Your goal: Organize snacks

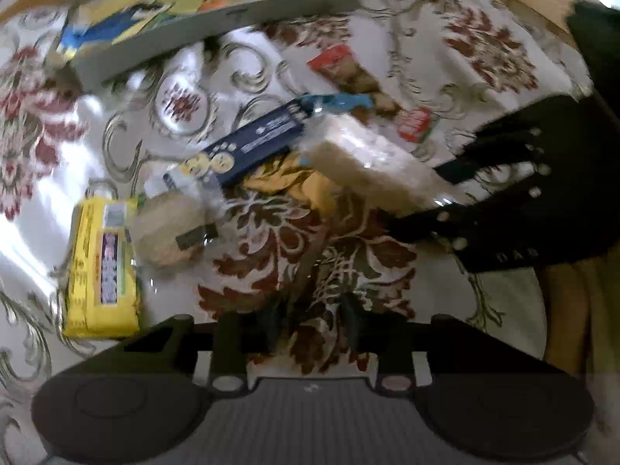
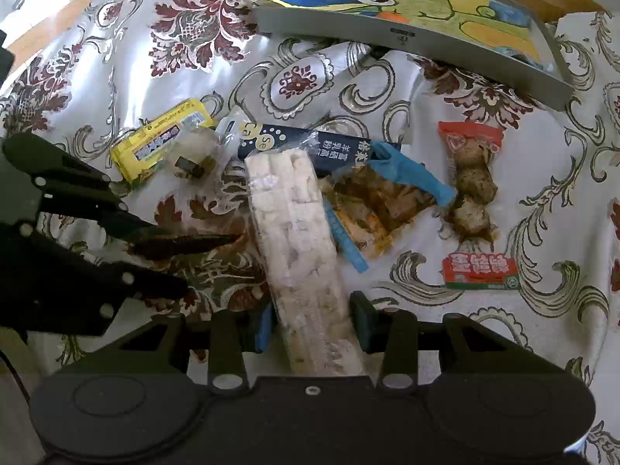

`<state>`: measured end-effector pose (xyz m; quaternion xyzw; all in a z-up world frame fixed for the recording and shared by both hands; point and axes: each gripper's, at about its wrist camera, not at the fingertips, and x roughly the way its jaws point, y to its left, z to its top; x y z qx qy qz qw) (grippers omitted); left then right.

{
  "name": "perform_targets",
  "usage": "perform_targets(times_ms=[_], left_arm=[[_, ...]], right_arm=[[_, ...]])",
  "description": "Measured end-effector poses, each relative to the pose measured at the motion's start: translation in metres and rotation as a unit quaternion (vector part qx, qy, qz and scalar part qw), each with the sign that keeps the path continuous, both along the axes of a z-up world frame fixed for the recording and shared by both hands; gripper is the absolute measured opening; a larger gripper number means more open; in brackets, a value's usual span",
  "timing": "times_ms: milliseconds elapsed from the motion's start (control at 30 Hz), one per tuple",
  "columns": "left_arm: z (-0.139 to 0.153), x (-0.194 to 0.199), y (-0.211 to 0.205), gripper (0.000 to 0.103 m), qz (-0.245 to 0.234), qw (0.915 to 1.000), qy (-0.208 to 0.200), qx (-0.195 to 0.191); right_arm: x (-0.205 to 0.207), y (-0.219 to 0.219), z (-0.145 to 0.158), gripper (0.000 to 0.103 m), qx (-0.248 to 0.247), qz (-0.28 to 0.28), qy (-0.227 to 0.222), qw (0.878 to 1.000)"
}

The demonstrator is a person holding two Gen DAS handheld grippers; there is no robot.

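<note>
Right gripper gripping the near end of the rice-cake pack.
Its long axis is running straight ahead from the clamped jaws, over the snack pile; left gripper, jaws apart, is hovering empty beside it.

- The right gripper is closed on the near end of a long clear pack of pale rice-cracker blocks, which points toward 12 o'clock.
- The left gripper is at 9 o'clock, its dark fingers close together over the floral tablecloth.
- A yellow snack pack lies at 10 o'clock, a dark blue box behind the cracker pack.
- A red-ended bag of brown balls lies at 3 o'clock.
- A grey tray with a cartoon picture stands at 1 o'clock.
</note>
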<state>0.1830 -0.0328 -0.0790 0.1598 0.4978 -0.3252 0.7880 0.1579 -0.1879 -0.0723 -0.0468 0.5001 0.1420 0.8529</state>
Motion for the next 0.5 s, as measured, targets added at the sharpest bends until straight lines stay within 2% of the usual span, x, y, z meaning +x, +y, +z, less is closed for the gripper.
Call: perform_targets(times_ms=[300,400,500], left_arm=[[0.0,0.014,0.013,0.032,0.072,0.9966,0.031,-0.027],[0.002,0.013,0.012,0.023,0.082,0.9961,0.023,-0.023],[0.007,0.01,0.011,0.018,0.084,0.996,0.018,-0.025]], right_arm=[[0.002,0.003,-0.004,0.045,-0.006,0.003,-0.008,1.0],[0.002,0.004,-0.004,0.042,-0.007,-0.002,-0.014,1.0],[0.0,0.007,-0.003,0.035,-0.013,0.006,-0.026,1.0]])
